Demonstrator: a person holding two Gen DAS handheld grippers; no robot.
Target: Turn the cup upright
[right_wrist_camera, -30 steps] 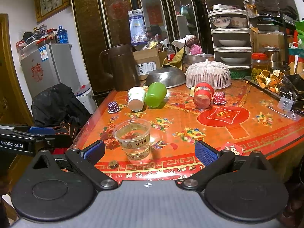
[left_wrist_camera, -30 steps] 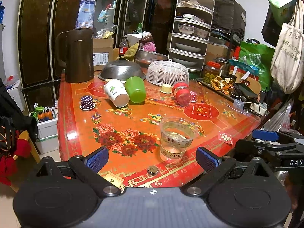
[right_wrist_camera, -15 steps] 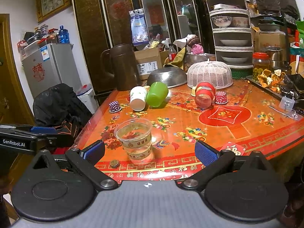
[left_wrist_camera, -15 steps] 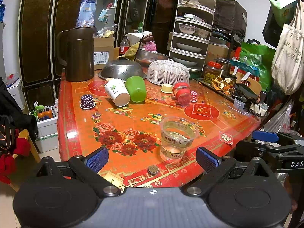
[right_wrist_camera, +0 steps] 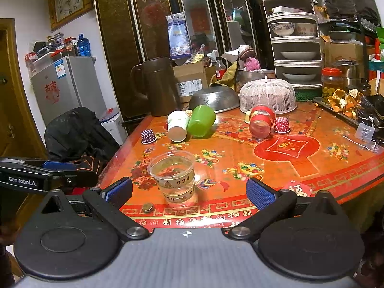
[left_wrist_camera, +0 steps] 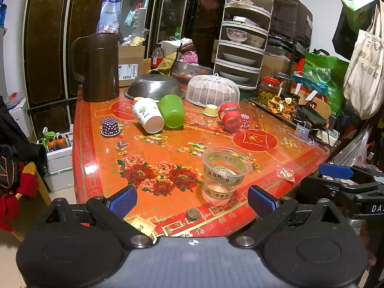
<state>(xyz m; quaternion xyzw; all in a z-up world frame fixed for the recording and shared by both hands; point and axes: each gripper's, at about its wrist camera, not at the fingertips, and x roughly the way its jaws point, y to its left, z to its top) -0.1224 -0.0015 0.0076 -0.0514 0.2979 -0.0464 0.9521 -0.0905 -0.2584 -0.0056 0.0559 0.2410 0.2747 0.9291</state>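
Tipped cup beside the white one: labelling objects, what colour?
Plain bright green; clearest in the right wrist view.

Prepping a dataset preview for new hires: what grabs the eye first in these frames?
The glossy orange-red floral table dominates, with an upright clear plastic cup near its front edge, just ahead of both open grippers. Farther back, a white paper cup and a green plastic cup lie tipped on their sides, side by side. To their right a red-lidded jar also lies on its side, before a white mesh food cover.

Cluttered home: fridge, dish rack.
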